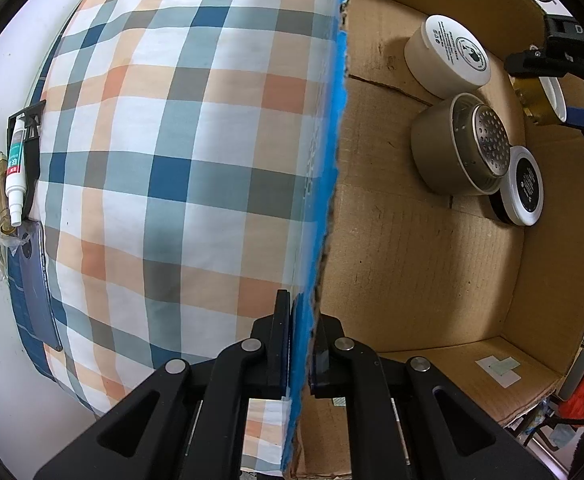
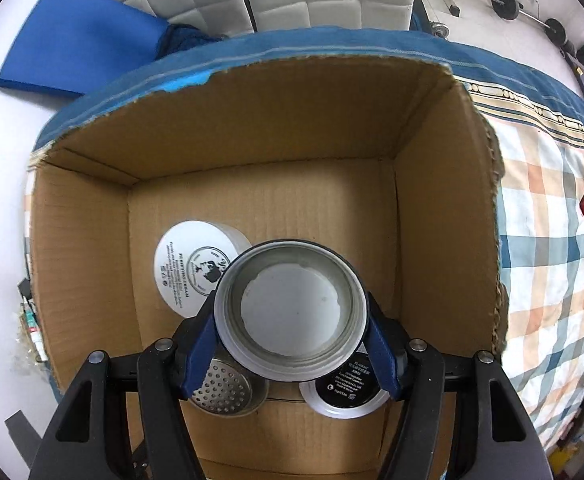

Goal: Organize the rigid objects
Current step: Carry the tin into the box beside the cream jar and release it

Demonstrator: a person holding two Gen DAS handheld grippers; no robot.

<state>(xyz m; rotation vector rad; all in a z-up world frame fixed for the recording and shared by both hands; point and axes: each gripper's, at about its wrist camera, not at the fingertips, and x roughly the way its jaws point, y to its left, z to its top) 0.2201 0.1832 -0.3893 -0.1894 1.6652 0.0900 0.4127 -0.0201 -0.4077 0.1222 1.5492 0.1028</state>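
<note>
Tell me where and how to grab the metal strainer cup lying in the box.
Grip the strainer cup across its smooth round side wall, tongs coming down from above. It lies on its side, perforated face toward the black-lidded jar touching it, so that end is blocked; the wall's two curved flanks look free.

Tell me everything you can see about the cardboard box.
The cardboard box is plain brown corrugated card, open on top, with torn ragged edges and blue facing on one outer wall. It sits on a checked bedspread. The left gripper is clamped on its wall. Inside lie a white jar, a grey tin with a perforated metal top and a black-and-white lidded jar. The right gripper holds a white cap above the inside.
</note>
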